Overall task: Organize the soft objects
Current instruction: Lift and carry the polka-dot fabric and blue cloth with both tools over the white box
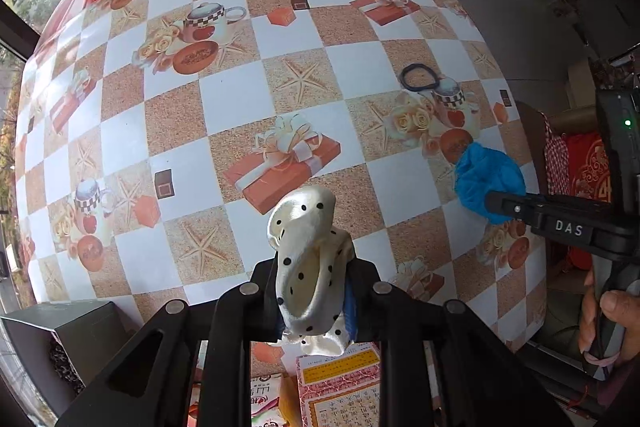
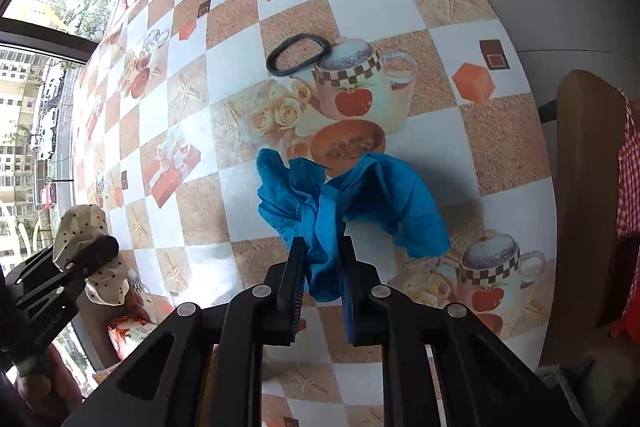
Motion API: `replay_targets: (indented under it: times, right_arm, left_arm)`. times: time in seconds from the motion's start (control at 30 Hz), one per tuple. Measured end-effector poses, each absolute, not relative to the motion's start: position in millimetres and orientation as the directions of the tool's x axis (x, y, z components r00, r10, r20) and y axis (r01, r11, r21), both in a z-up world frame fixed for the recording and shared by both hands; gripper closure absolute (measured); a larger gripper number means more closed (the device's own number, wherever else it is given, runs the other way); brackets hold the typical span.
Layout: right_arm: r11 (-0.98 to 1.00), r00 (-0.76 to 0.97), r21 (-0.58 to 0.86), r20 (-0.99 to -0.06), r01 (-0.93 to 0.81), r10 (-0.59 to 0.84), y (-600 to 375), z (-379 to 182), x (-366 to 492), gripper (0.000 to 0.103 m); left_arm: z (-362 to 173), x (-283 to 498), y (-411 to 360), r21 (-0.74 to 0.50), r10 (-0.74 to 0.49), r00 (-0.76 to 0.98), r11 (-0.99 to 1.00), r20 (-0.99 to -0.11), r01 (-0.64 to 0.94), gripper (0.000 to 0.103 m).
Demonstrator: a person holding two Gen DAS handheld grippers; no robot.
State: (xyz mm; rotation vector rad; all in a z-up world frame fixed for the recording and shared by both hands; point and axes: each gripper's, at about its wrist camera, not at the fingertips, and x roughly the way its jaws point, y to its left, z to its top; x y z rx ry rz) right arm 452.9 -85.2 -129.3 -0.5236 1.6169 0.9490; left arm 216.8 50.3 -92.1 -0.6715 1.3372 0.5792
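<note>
Cream scrunchie (image 1: 310, 263) lengthwise between claw's jaws

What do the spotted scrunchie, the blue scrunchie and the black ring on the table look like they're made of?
Spotted scrunchie: glossy cream fabric, likely satin, given its sheen. Blue scrunchie: matte, fuzzy cloth, perhaps terry or velvet. Black ring: thin dull band, probably elastic or rubber.

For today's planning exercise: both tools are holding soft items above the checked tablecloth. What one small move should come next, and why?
Probably carry both items toward one shared spot and set them down together. The left tool is shut on the cream polka-dot scrunchie, the right tool on the blue scrunchie, both apparently lifted clear. Only the black hair tie lies on the table, so beside it seems a sensible gathering place.
</note>
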Motion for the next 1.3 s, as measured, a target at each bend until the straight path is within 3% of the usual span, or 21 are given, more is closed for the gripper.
replay_targets:
  times: [0.03,0.07,0.1,0.37,0.43,0.5,0.53,0.87,1.3]
  right_arm:
    - [0.571,-0.262,0.285,-0.957,-0.77,0.125,-83,-132,449,0.052]
    - [0.563,-0.229,0.249,-0.968,-0.788,0.107,-83,-132,446,0.018]
    - [0.548,-0.188,0.22,-0.975,-0.807,0.116,-83,-130,443,0.01]
    - [0.487,-0.175,0.184,-0.982,-0.854,0.064,-50,-163,423,0.01]
    - [0.494,-0.167,0.185,-0.983,-0.849,0.081,-49,-164,421,0.027]
    - [0.516,-0.191,0.226,-0.974,-0.826,0.12,-52,-161,426,0.072]
    - [0.528,-0.219,0.261,-0.965,-0.808,0.141,-54,-159,431,0.078]
    - [0.526,-0.217,0.362,-0.923,-0.77,0.318,-97,-88,460,0.079]
    - [0.59,-0.172,0.344,-0.929,-0.731,0.328,-159,-48,393,0.079]
  left_arm:
    - [-91,217,49,-0.108,0.0,0.148,0.685,-0.989,-0.72,0.08]
    - [-88,215,46,-0.107,0.0,0.147,0.686,-0.989,-0.72,0.08]
    - [-85,213,43,-0.105,0.002,0.146,0.686,-0.989,-0.72,0.08]
    - [-81,212,37,-0.086,0.011,0.129,0.691,-0.992,-0.718,0.079]
    - [-79,213,34,-0.079,0.017,0.126,0.699,-0.992,-0.711,0.079]
    - [-78,216,30,-0.078,0.018,0.129,0.705,-0.992,-0.704,0.079]
    - [-77,217,29,-0.079,0.018,0.13,0.709,-0.991,-0.701,0.079]
    - [-49,236,-2,-0.097,0.027,0.185,0.772,-0.982,-0.628,0.079]
    - [-13,253,-89,-0.153,-0.042,0.269,0.899,-0.962,-0.41,0.079]
